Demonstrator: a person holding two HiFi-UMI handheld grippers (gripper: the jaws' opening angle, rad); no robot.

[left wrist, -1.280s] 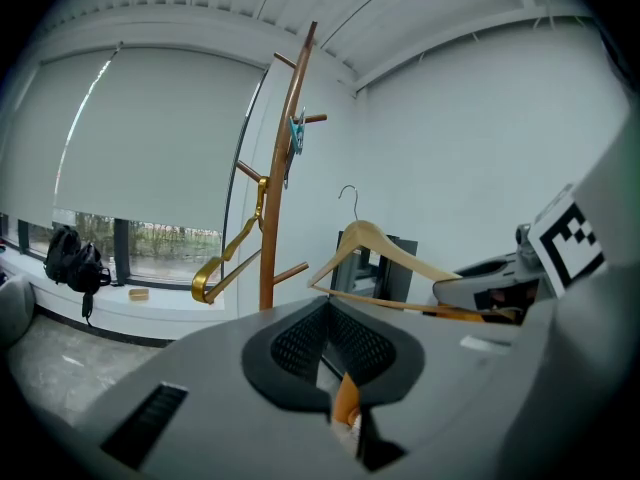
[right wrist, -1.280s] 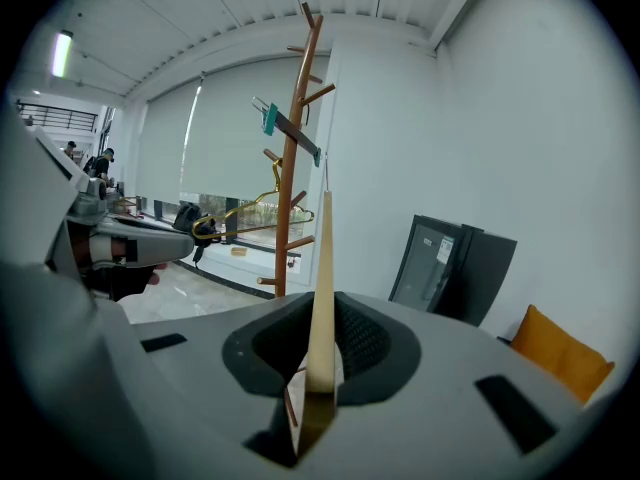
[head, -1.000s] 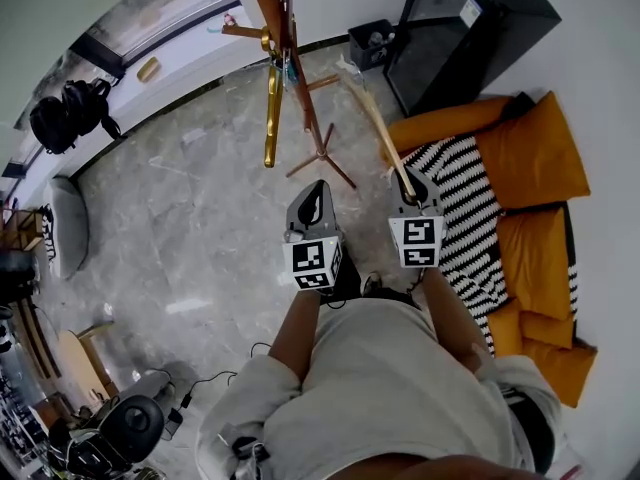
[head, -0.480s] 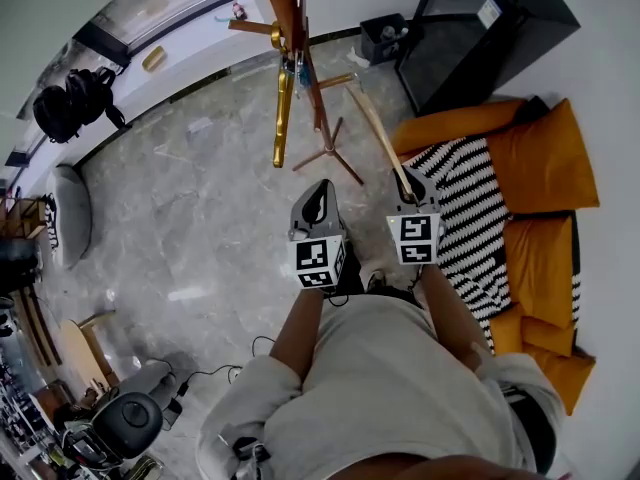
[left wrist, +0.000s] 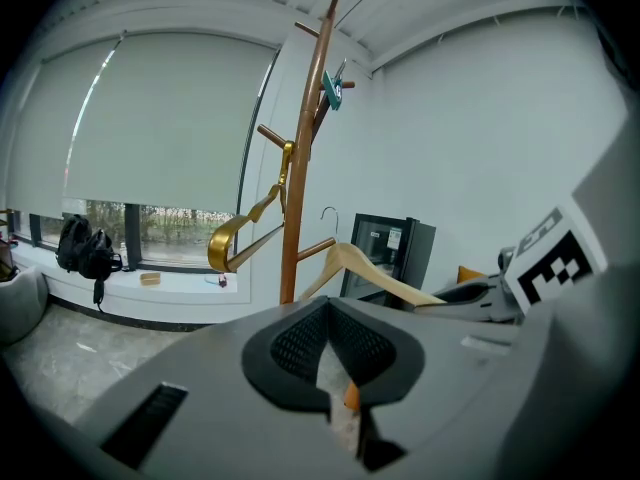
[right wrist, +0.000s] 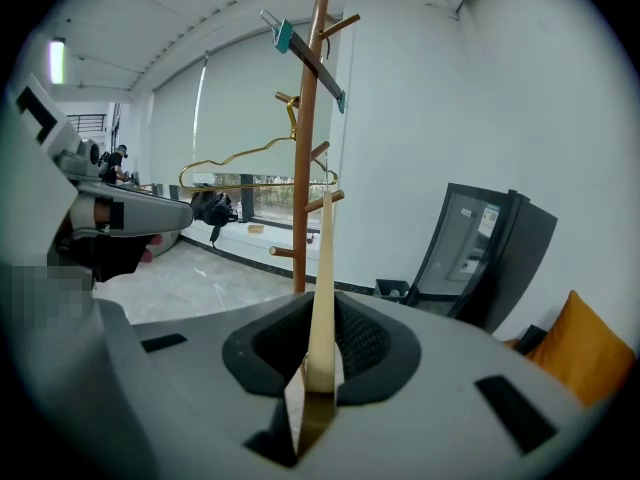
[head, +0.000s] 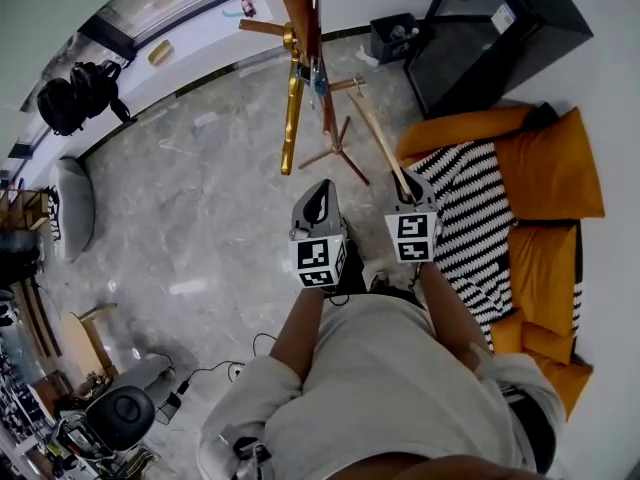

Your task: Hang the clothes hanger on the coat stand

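Observation:
The wooden coat stand (head: 312, 38) rises ahead of me, with a gold hanger (head: 291, 118) hung on one of its pegs. My right gripper (head: 408, 190) is shut on one arm of a pale wooden hanger (head: 378, 140), which slants up toward the stand. In the right gripper view the hanger's arm (right wrist: 322, 268) runs straight up from the jaws (right wrist: 318, 368), in line with the stand (right wrist: 308, 148). My left gripper (head: 318, 204) hangs beside it, shut and holding nothing. The left gripper view looks over its jaws (left wrist: 335, 368) at the wooden hanger (left wrist: 375, 276), the gold hanger (left wrist: 235, 243) and the stand (left wrist: 300, 198).
A black glass-fronted cabinet (head: 490, 28) stands right of the stand. An orange sofa (head: 540, 168) with a striped blanket (head: 465, 213) runs along the right. A backpack (head: 75, 98) sits on the window ledge, a grey cushion (head: 70, 208) at left, an office chair (head: 120, 418) behind.
Both grippers have sunk a little. The stand has drawn nearer in the head view. The right gripper still holds the wooden hanger and the left is still shut on nothing.

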